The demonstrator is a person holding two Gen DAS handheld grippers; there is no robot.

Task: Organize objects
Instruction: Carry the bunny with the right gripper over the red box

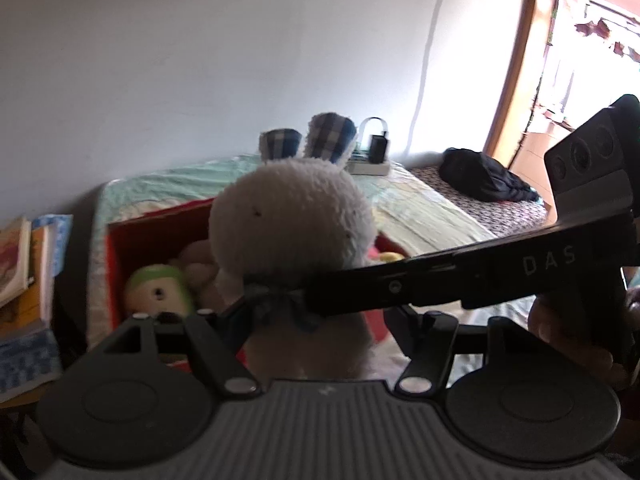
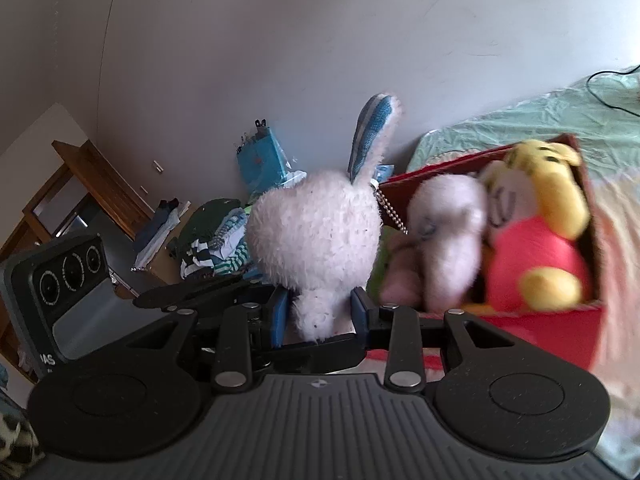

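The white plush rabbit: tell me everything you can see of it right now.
The white plush rabbit looks fluffy, with a round head, small dark eyes and tall ears lined in blue checked fabric. A dark blue bow sits at its neck, and a bead chain hangs by one ear. It is held upright in front of the red box of other plush toys on the bed. Both tongs grip it: the left tongs about the neck, the right tongs at its narrow lower part.

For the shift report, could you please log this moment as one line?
phase: carrying | held: white plush rabbit, both grippers | left gripper: shut | right gripper: shut | target: red box, bed
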